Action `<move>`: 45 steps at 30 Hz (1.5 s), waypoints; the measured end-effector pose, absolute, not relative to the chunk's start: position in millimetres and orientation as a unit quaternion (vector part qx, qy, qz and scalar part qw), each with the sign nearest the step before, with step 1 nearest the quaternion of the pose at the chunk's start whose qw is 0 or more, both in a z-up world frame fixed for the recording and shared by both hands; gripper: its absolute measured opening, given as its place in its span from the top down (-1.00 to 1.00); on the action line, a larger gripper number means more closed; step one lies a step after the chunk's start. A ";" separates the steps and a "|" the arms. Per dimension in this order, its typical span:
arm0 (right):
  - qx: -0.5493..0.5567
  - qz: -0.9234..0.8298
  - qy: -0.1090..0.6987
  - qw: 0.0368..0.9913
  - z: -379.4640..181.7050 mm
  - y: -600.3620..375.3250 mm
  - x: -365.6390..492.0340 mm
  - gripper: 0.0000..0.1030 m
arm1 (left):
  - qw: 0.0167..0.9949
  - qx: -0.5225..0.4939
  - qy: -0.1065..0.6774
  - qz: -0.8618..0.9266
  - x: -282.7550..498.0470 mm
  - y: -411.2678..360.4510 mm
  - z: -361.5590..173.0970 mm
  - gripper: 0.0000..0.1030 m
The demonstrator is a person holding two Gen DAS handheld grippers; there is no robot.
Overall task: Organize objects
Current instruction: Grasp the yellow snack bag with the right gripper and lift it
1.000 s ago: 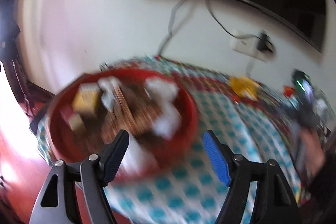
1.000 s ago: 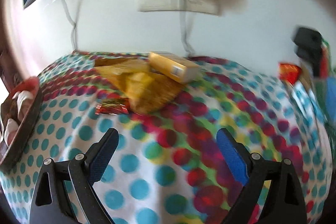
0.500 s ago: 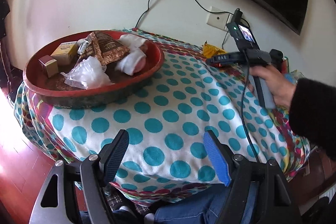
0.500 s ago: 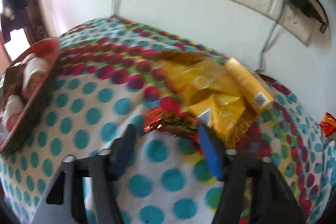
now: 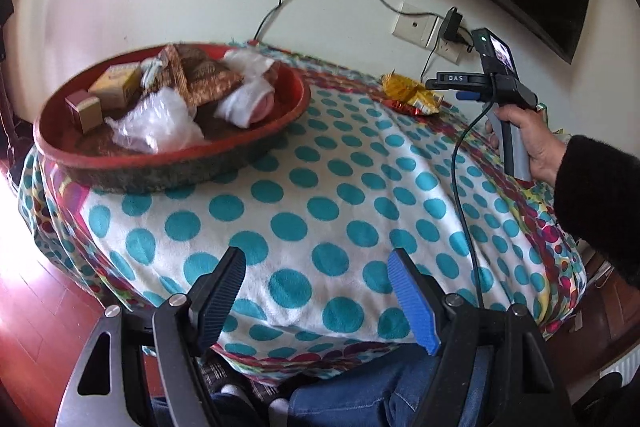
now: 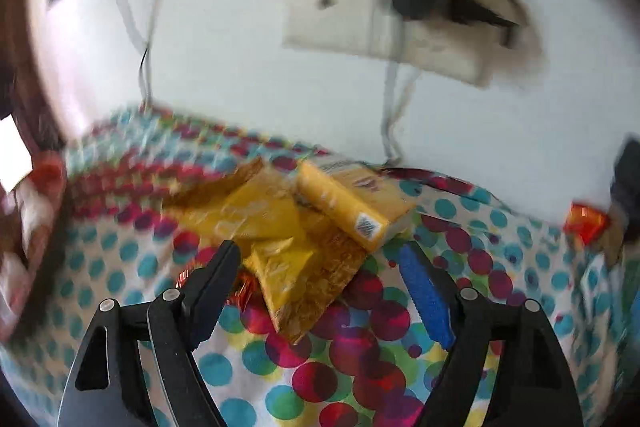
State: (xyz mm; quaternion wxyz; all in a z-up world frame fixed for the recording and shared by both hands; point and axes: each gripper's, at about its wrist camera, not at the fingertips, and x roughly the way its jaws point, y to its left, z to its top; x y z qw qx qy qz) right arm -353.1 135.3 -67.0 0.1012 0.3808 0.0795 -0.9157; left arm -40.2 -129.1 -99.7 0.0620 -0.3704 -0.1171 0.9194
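A polka-dot blanket (image 5: 320,187) covers the table, white with teal dots in front and red and multicoloured dots toward the wall. On its left part sits a wide red tray (image 5: 256,131), filled with small goods: a crumpled clear plastic bag (image 5: 156,123) at the front, a brown snack packet (image 5: 204,77) behind it, a white cloth bundle (image 5: 250,95) to the right, a yellow box (image 5: 116,83) and a small reddish box (image 5: 84,109) at the left.

Well apart from the tray, near the wall socket (image 6: 360,23), a heap of yellow snack packets (image 6: 280,243) lies on the blanket. A yellow carton (image 6: 348,205) rests tilted on the back of the heap, and a small red foil wrapper (image 6: 244,287) peeks out at its front left edge.

The left gripper (image 5: 316,291) hovers over the near edge of the blanket, its jaws spread wide with nothing between them.

The right gripper (image 6: 320,267), held by a hand (image 5: 528,135) in a dark sleeve (image 5: 596,203), is at the yellow heap. Its jaws have just been opening; they stand spread on either side of the front corner of the packets, and the pads do not press on them. That view is blurred.

A second red wrapper (image 6: 586,223) lies far right.
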 end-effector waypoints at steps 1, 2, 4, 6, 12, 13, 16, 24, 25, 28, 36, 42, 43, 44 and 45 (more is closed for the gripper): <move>0.383 -0.913 0.089 0.106 -70.3 126.8 -355.4 -0.55 | 0.060 -0.372 -0.118 0.919 -40.2 -128.9 -100.7 -0.47; 0.382 -0.913 0.097 0.106 -73.1 119.7 -358.3 -0.54 | 0.059 -0.373 -0.119 0.918 -40.1 -128.8 -101.4 -0.47; 0.380 -0.914 0.099 0.104 -76.7 111.5 -365.1 -0.54 | 0.060 -0.373 -0.117 0.919 -39.5 -127.6 -101.6 -0.47; 0.403 -0.902 0.096 0.124 -87.6 103.9 -378.2 -0.39 | 0.060 -0.374 -0.111 0.919 -39.5 -125.8 -102.6 -0.47; 0.408 -0.901 0.095 0.115 -101.3 100.4 -387.2 0.36 | 0.059 -0.378 -0.115 0.917 -40.7 -127.6 -105.6 -0.47; 0.405 -0.903 0.091 0.113 -100.4 101.6 -386.6 0.38 | 0.058 -0.378 -0.117 0.916 -41.0 -128.4 -105.8 -0.47; 0.393 -0.909 0.099 0.099 -97.5 102.0 -380.0 0.42 | 0.057 -0.377 -0.120 0.917 -41.2 -130.0 -105.2 -0.47; 0.375 -0.914 0.113 0.106 -77.9 97.1 -355.9 0.45 | 0.044 -0.368 -0.109 0.922 -37.8 -126.5 -97.5 -0.47; 0.374 -0.914 0.114 0.106 -76.2 95.3 -354.4 0.45 | 0.040 -0.366 -0.106 0.924 -36.8 -126.4 -95.7 -0.47; 0.372 -0.915 0.115 0.107 -69.9 92.3 -345.6 0.45 | 0.024 -0.359 -0.094 0.928 -33.9 -126.3 -90.0 -0.47; 0.367 -0.916 0.121 0.108 -59.0 83.6 -317.4 0.45 | -0.004 -0.353 -0.085 0.932 -29.9 -130.9 -81.5 -0.47; 0.364 -0.916 0.128 0.107 -51.5 76.6 -296.9 0.45 | -0.009 -0.349 -0.070 0.934 -27.1 -126.5 -78.1 -0.47; 0.363 -0.917 0.128 0.107 -49.2 74.8 -293.4 0.45 | -0.007 -0.347 -0.070 0.935 -25.8 -126.0 -76.8 -0.47; 0.361 -0.917 0.128 0.108 -46.7 73.1 -290.3 0.45 | -0.006 -0.345 -0.069 0.936 -24.9 -125.4 -75.7 -0.47; 0.361 -0.917 0.129 0.109 -44.5 71.2 -287.8 0.45 | -0.006 -0.343 -0.068 0.937 -24.1 -125.0 -74.7 -0.47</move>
